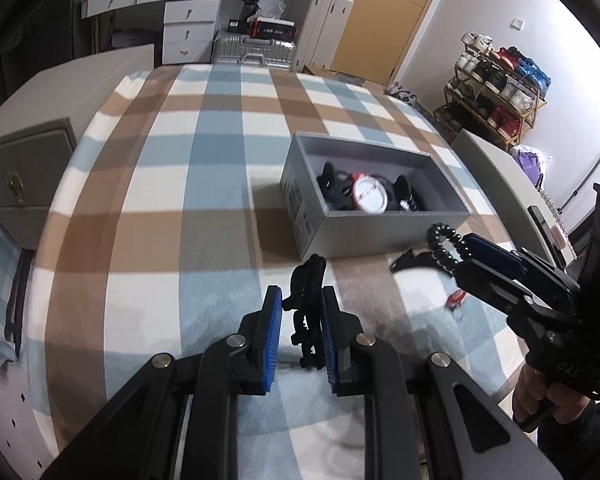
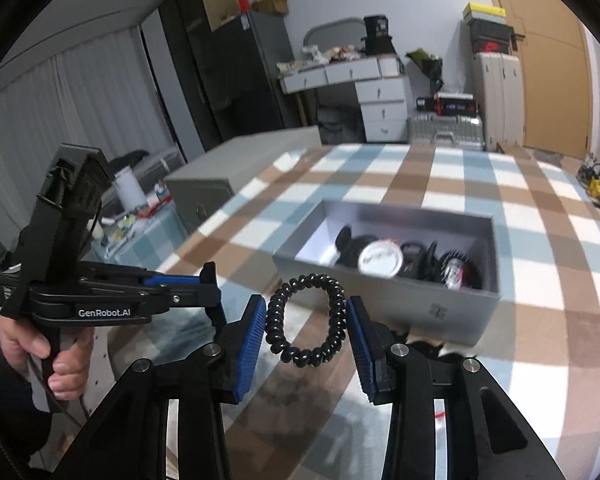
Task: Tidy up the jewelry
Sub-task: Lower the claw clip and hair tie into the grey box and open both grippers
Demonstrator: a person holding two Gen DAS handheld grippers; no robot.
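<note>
Left wrist view: left gripper (image 1: 300,312) clamped shut on a black jewelry piece (image 1: 307,280), which sticks up past the blue pads. Right gripper (image 2: 306,320) grips a black coiled bracelet (image 2: 305,320) across its width, pads (image 2: 249,344) pressing both sides of the loop. Both held above the plaid blanket (image 1: 172,184). Grey box (image 1: 300,216) just ahead, open, holding a white-faced watch (image 1: 370,196) among dark items. Small red item (image 1: 455,299) on the blanket near the right gripper.
</note>
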